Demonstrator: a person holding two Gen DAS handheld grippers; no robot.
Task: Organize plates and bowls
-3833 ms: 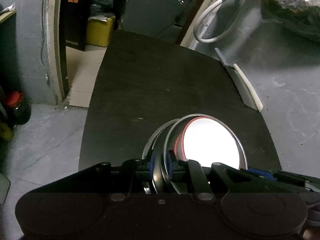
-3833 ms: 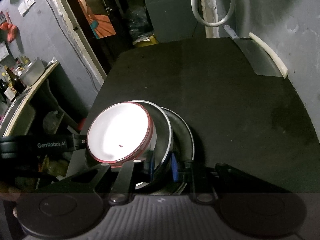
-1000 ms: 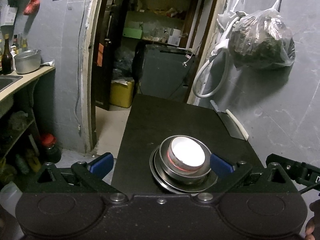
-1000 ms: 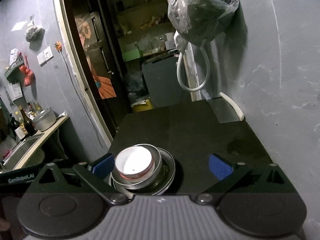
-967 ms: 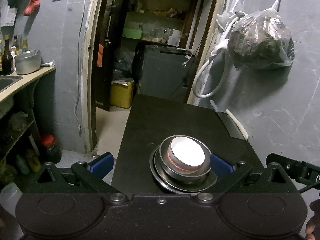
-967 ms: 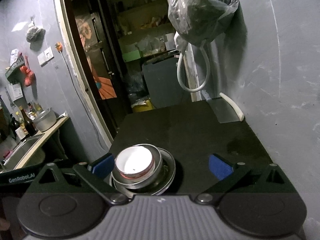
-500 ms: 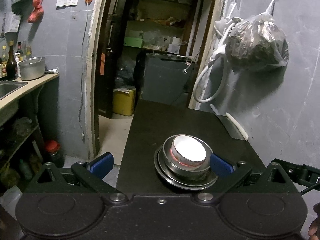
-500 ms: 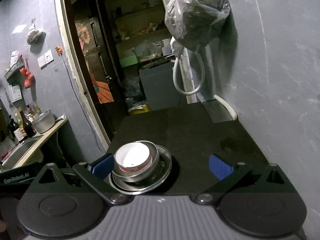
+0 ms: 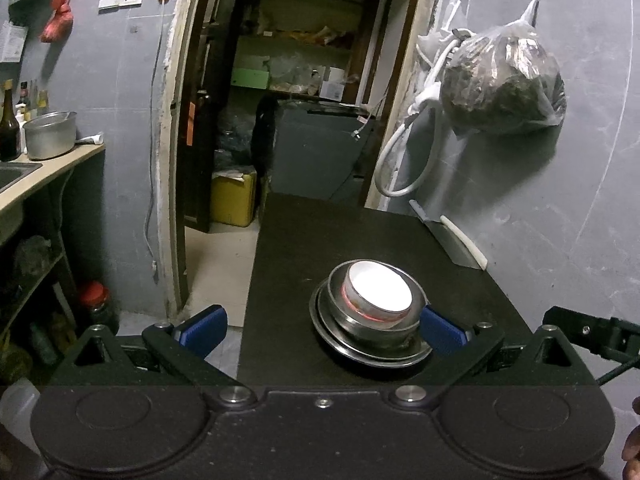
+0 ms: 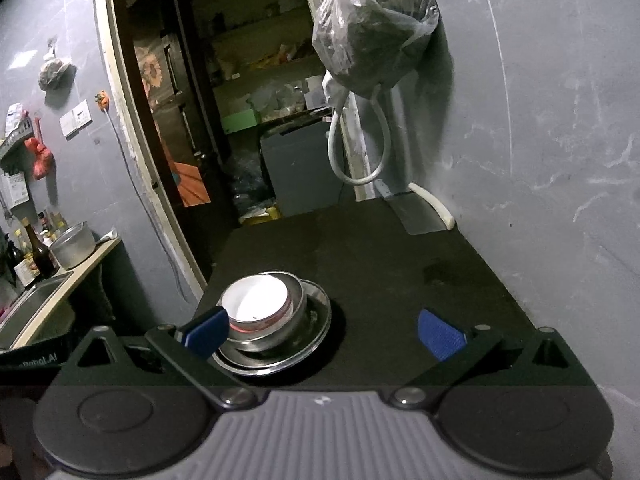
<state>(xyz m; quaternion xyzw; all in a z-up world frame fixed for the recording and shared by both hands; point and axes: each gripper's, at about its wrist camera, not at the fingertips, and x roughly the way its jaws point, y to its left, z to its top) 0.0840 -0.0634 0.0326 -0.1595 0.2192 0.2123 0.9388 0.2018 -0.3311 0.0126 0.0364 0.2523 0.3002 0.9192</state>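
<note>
Both tongs released, stack stands alone on the black bench [image 9: 360, 248].
Left tongs [image 9: 320, 326] and right tongs [image 10: 324, 332] have let go and drawn back; white red-rimmed bowl [image 9: 378, 290] nests in steel bowl [image 9: 380, 326] on steel plate [image 9: 340, 344], stacking seems finished.

A white bowl [image 10: 256, 298] sits nested in a steel bowl [image 10: 276, 330] on a steel plate [image 10: 296, 350], right gripper [image 10: 322, 334] jaws spread wide.

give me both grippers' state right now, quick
Left gripper: open, holding nothing.
Right gripper: open, holding nothing.
</note>
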